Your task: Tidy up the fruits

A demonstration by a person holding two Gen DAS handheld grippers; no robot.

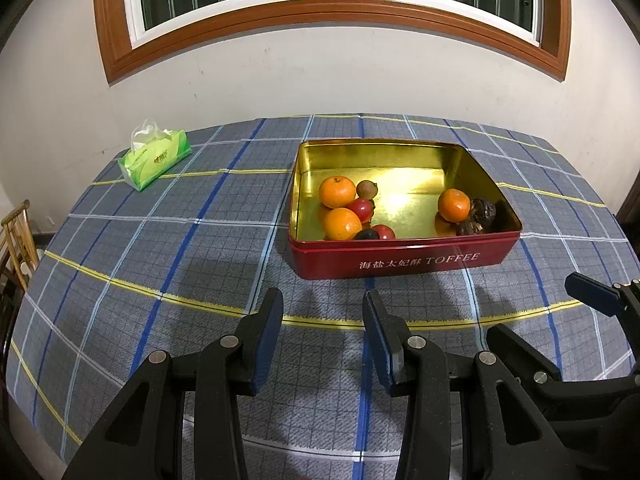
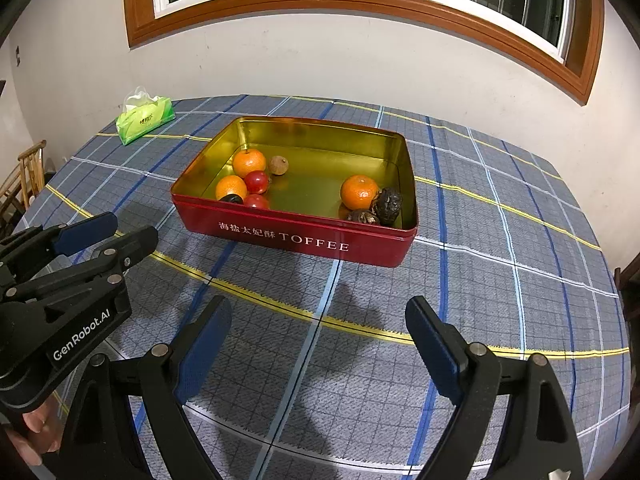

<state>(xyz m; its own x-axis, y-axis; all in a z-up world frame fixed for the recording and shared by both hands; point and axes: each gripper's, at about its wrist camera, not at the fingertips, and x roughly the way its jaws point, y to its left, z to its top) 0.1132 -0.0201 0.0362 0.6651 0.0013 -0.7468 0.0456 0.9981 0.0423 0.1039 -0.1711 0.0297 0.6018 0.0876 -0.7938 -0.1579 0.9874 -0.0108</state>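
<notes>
Both grippers hover before the toffee tin (image 1: pixel 404 266), empty: left gripper (image 1: pixel 323 308) partly parted, right gripper (image 2: pixel 319 320) wide apart. All fruit appears binned; the next step is probably regrouping it.

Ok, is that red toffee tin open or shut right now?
Open. The tin has no lid on it; its gold inside shows, with oranges and other fruit lying in it.
</notes>
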